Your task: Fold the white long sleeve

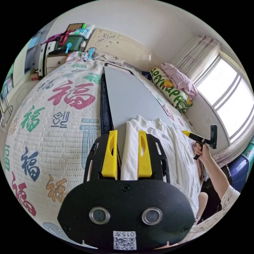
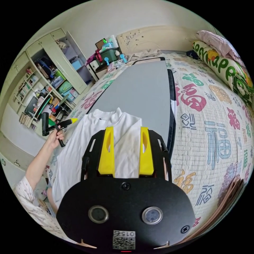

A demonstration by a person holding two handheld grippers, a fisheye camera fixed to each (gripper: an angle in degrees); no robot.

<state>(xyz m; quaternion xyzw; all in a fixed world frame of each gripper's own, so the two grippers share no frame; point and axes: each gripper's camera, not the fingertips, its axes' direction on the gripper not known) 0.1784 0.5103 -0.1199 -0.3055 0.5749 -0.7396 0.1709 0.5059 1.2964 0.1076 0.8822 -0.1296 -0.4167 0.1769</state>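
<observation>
The white long sleeve (image 1: 161, 143) lies flat on a grey board (image 1: 124, 92) on the bed, collar toward the headboard. My left gripper (image 1: 127, 132) hovers open over the shirt's left edge, with cloth showing under the gap. In the left gripper view a hand holds my right gripper (image 1: 188, 133) in the air at the shirt's right side. The right gripper (image 2: 127, 128) is open above the white long sleeve (image 2: 76, 150), close to its right shoulder. In the right gripper view the left gripper (image 2: 71, 121) sits in a hand beside the garment's left edge, above the grey board (image 2: 143, 87).
A quilt (image 1: 53, 111) with large printed characters covers the bed around the board. A rolled pillow (image 1: 169, 90) and pink bedding lie by the window. A green crate (image 2: 107, 55) stands near the headboard, with cupboards and shelves (image 2: 50, 79) beyond.
</observation>
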